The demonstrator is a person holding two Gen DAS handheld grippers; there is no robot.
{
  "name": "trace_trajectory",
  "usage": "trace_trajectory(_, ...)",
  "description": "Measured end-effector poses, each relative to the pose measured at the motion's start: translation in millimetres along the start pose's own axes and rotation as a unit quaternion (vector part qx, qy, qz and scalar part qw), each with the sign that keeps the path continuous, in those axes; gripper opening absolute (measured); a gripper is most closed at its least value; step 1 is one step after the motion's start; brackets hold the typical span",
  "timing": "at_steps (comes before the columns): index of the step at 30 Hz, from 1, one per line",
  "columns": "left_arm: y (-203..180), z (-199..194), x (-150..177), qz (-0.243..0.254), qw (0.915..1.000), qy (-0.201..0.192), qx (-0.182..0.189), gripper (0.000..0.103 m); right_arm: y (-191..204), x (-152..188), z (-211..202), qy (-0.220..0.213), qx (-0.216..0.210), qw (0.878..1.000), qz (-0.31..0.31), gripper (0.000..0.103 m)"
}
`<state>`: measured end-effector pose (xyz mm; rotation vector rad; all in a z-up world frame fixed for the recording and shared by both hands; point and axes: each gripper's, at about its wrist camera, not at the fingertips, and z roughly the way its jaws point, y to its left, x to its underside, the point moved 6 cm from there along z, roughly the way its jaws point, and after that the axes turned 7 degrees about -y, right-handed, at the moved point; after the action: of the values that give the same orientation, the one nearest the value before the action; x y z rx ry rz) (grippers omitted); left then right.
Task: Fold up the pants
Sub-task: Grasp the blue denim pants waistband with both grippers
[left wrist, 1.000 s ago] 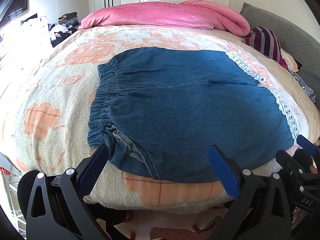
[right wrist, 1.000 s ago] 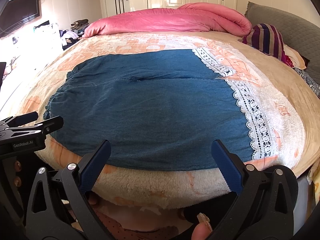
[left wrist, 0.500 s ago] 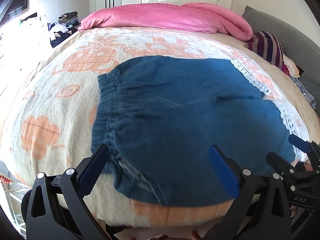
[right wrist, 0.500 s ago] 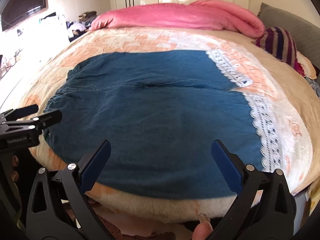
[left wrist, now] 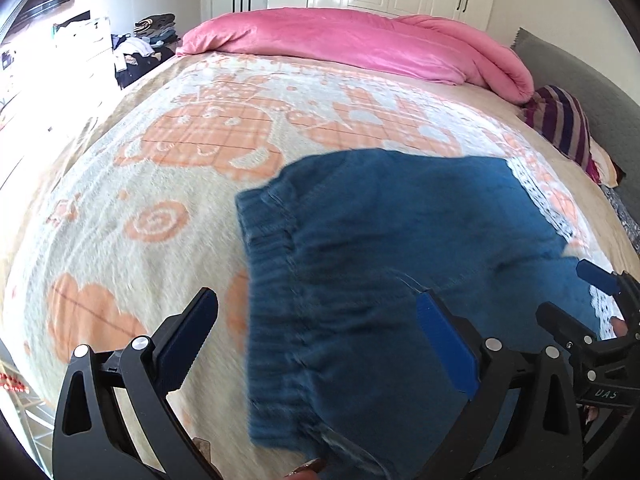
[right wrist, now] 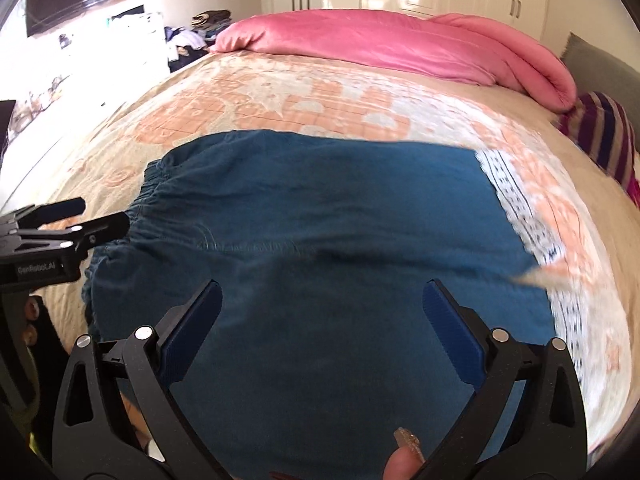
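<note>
Left wrist view was smeared by motion blur, so the elastic waistband [left wrist: 272,280] of the blue pants [left wrist: 400,260] read only as soft ridges, and the near hem ran out of sight at the bottom edge. The pants lay flat on the patterned blanket [left wrist: 140,184], lace trim [left wrist: 540,196] at their right side. The left gripper [left wrist: 316,336] stood wide open above the waistband end, gripping nothing. Further right, the right gripper [right wrist: 322,320] was likewise spread wide over the middle of the pants, empty; whether its fingers touched the cloth could not be told. A pink duvet [right wrist: 400,44] lay beyond.
</note>
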<state>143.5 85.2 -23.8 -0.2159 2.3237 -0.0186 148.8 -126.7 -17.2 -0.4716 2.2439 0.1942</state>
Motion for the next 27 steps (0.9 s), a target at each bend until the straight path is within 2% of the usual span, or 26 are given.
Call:
trace_trajectory(5,20.7,18.6,-18.4,-0.007,0.9999,0.004,-0.013,0.099,3.9,-21.7,17.8,-0.002,-0.014,1.000,-0.013,0.095)
trace_trajectory(10,33.0,41.2,-35.0,-0.011,0.9998,0.011,-0.009,0.099,5.3,-49.3,41.6,-0.005,-0.010,0.999,-0.044,0.095)
trace_trajectory(20,55.8,98.1,-52.8,-0.005,0.9986,0.052,-0.009,0.099,1.9,-81.7,123.6,0.063,-0.041,0.994,-0.075,0.095)
trace_trajectory(23,61.7,111.0,-57.5,-0.013,0.9983,0.057,-0.001,0.099,6.6,-93.0,141.3,0.062,-0.056,0.992,-0.093,0.095)
trace_trajectory(27,62.3,123.9,-58.5,0.017,0.9984,0.052,-0.016,0.099,15.0,-111.3,162.8,0.059,-0.070,0.987,-0.130,0.095)
